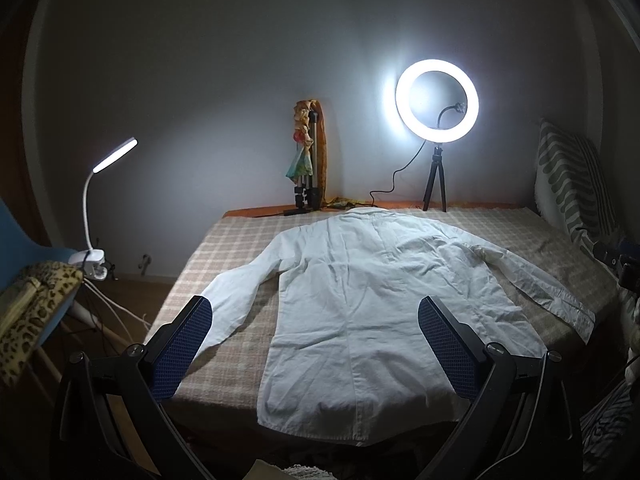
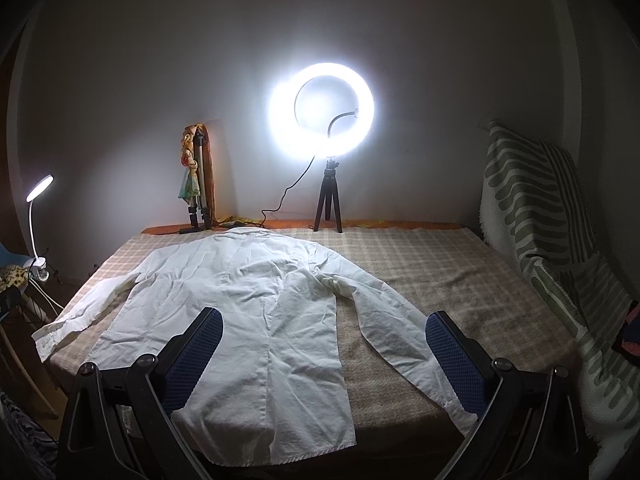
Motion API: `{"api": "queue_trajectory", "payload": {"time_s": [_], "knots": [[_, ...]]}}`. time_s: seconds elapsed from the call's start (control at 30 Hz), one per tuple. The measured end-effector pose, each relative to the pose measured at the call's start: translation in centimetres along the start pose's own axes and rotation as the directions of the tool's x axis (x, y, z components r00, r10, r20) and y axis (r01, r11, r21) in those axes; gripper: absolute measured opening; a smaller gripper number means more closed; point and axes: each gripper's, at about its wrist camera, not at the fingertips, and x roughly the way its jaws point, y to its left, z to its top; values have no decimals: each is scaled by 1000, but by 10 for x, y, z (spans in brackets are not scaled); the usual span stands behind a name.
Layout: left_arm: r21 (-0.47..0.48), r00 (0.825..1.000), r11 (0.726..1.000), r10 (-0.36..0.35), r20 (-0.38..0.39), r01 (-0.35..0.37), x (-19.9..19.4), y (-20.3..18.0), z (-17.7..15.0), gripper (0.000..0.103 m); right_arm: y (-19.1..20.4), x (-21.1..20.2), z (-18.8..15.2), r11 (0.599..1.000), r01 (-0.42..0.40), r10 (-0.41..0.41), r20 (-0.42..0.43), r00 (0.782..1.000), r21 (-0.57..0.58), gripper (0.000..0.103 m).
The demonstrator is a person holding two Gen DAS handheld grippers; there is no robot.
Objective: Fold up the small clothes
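A white long-sleeved shirt [image 1: 360,300] lies flat, back up, on a checked bed cover [image 1: 240,240], collar at the far end, both sleeves spread outwards. It also shows in the right wrist view [image 2: 256,312]. My left gripper [image 1: 315,312] is open and empty, held above the shirt's near hem, its blue pads [image 1: 188,344] wide apart. My right gripper [image 2: 325,324] is open and empty too, above the shirt's right side and right sleeve [image 2: 400,336]. Neither gripper touches the cloth.
A lit ring light on a small tripod [image 1: 437,104] and a folded tripod with a doll [image 1: 308,160] stand at the bed's far edge. A clip lamp [image 1: 104,168] and a blue chair [image 1: 24,264] are to the left. A striped cushion [image 2: 536,208] lies on the right.
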Motion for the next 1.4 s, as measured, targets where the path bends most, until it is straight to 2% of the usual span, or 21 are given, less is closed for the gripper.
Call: {"api": "queue_trajectory", "payload": {"time_s": [1.4], "knots": [[-2,1000,1000,18,-9,-18,8,7,-6,103,4,6,8,1000,-1,1,2,1000,-8,103]]}}
